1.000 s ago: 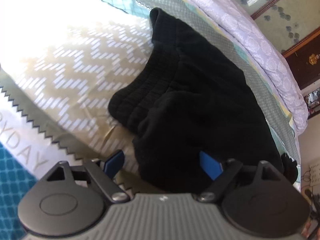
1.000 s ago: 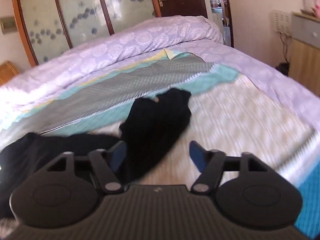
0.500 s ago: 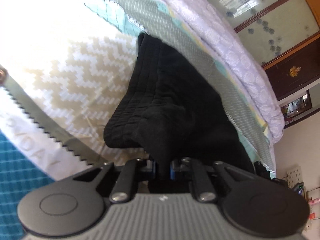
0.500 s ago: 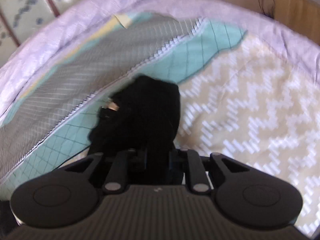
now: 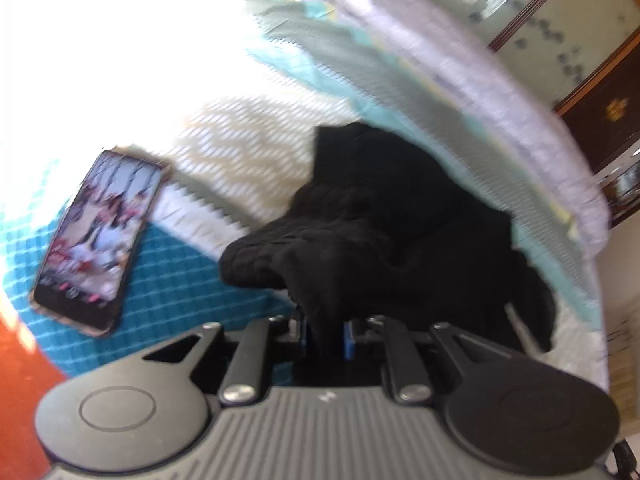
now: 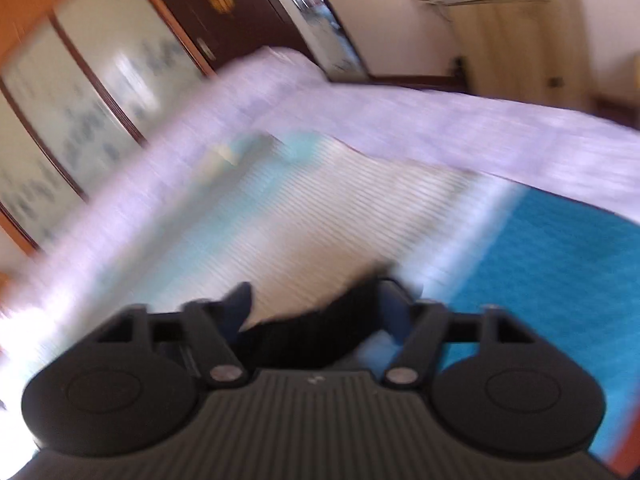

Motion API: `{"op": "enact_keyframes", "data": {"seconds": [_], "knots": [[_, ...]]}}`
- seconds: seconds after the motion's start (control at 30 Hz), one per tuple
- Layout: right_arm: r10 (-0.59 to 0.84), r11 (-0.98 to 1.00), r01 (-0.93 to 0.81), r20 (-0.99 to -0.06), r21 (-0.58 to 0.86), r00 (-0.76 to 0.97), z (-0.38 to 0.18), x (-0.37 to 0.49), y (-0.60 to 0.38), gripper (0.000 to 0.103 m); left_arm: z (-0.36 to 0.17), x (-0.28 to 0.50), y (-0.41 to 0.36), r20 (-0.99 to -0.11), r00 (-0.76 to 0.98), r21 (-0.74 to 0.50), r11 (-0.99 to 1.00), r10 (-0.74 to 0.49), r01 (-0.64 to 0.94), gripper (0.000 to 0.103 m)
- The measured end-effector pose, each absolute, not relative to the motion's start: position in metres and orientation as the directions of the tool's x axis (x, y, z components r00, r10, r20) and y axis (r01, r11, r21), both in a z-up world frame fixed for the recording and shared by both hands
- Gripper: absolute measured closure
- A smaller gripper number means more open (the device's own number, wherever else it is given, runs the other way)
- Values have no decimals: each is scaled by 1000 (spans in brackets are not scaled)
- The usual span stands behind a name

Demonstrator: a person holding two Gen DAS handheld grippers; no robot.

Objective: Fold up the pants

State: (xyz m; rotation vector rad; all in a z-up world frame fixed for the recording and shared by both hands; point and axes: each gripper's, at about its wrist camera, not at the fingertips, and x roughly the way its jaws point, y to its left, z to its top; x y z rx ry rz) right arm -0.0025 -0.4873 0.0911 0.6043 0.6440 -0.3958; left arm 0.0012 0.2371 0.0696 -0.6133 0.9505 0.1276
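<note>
The black pants [image 5: 392,232] lie bunched on the patterned bedspread in the left wrist view. My left gripper [image 5: 325,336] is shut on a fold of the pants and holds it just above the bed. In the blurred right wrist view, my right gripper [image 6: 316,308] has its blue fingers spread apart. A strip of black pants fabric [image 6: 320,332] lies between them and looks loose.
A phone [image 5: 100,240] with a lit screen lies on the teal part of the bedspread at the left. A rolled lilac quilt [image 5: 480,92] runs along the far side of the bed. A wardrobe with frosted glass doors [image 6: 80,112] stands behind.
Both grippers shut on the pants half a second ago. The left one has since pulled its fold back toward the teal edge. The right one has opened and swung upward.
</note>
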Motion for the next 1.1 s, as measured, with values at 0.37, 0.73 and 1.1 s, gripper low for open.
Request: {"op": "enact_keyframes", "data": {"seconds": [0.37, 0.73, 1.1], "knots": [[-320, 782, 581, -655, 225, 684, 101, 0, -491, 37, 40, -25, 224, -818, 556, -417, 817, -147, -398, 58], [-174, 929, 367, -816, 50, 552, 38, 126, -420, 46, 18, -26, 226, -832, 531, -427, 794, -158, -433, 67], [-173, 677, 407, -405, 613, 898, 108, -28, -524, 92, 23, -37, 240, -764, 586, -561, 725, -270, -399, 95]]}}
